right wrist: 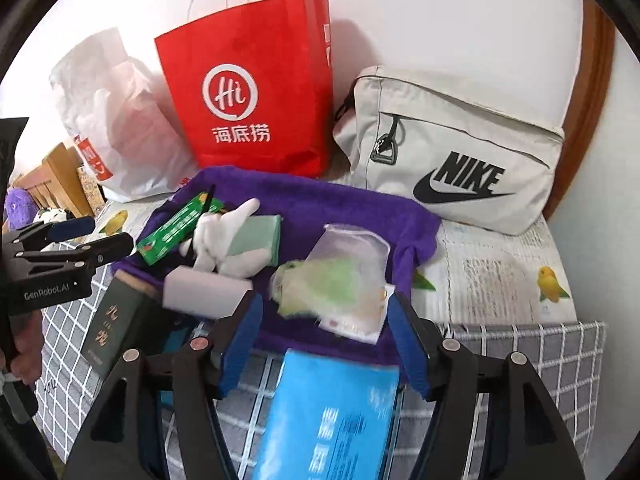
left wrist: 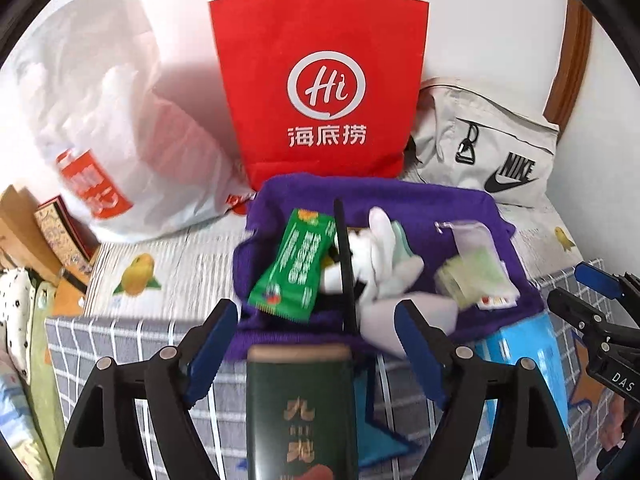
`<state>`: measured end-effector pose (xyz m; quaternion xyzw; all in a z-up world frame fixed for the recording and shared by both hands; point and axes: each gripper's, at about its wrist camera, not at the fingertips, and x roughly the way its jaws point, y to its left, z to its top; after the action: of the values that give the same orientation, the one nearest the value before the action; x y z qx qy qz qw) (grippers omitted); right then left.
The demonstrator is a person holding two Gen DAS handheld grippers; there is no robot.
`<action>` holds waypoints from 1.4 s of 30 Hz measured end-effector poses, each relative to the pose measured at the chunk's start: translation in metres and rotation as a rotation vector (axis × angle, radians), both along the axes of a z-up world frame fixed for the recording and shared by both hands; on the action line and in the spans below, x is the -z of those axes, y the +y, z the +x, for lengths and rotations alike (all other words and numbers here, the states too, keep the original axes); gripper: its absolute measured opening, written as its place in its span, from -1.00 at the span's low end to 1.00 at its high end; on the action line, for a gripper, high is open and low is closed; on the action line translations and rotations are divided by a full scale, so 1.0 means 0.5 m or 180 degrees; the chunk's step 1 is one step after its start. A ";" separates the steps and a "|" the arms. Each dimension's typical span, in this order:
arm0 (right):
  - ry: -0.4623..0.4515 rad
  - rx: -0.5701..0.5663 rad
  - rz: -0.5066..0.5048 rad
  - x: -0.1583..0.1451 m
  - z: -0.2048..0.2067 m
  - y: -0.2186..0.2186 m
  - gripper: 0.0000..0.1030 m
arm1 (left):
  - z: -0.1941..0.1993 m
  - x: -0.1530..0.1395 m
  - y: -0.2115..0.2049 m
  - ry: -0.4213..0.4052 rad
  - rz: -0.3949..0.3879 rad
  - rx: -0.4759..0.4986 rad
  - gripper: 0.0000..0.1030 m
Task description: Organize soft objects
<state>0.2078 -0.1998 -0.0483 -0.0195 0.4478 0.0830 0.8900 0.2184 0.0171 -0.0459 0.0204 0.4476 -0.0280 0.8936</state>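
Both grippers stand wide apart with nothing pressed between their blue pads. Left gripper (left wrist: pixel 316 344) hangs over the near edge of a purple towel (left wrist: pixel 400 200), with a dark green box (left wrist: pixel 300 408) standing just below it between the fingers, untouched as far as can be seen. Right gripper (right wrist: pixel 324 344) hangs over the same towel's near right part; a light blue pack (right wrist: pixel 332 412) lies under it on the checked cloth (right wrist: pixel 520 360).

On the towel lie a green sachet (left wrist: pixel 292 264) at the left, a white glove (left wrist: pixel 376 256) in the middle with a pale green sponge (right wrist: pixel 256 240) touching it, a white foam block (right wrist: pixel 204 294) just near of the glove, and a clear pouch with something green inside (right wrist: pixel 340 280) at the right (blurred, so its contents cannot be told).

Against the far wall stand a white plastic bag (left wrist: pixel 112 128), a red paper bag (left wrist: pixel 320 92) and a beige sports bag (right wrist: pixel 452 152), left to right.
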 end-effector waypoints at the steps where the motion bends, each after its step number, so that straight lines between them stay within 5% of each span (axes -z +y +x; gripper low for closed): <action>1: 0.0006 0.0010 -0.0007 -0.004 -0.013 0.003 0.26 | -0.018 -0.005 0.004 -0.0002 -0.0010 -0.0024 0.55; 20: -0.0247 0.0294 -0.0167 -0.101 -0.250 0.037 0.79 | -0.283 -0.062 0.029 -0.0229 -0.0061 -0.0143 0.87; 42: -0.0242 0.0489 -0.0151 -0.125 -0.348 0.021 0.85 | -0.379 -0.090 0.016 -0.0299 -0.0048 -0.0090 0.87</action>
<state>0.0338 -0.1892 0.0142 -0.0093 0.4158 0.0031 0.9094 0.0291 0.0252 -0.0007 0.0086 0.4051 -0.0178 0.9140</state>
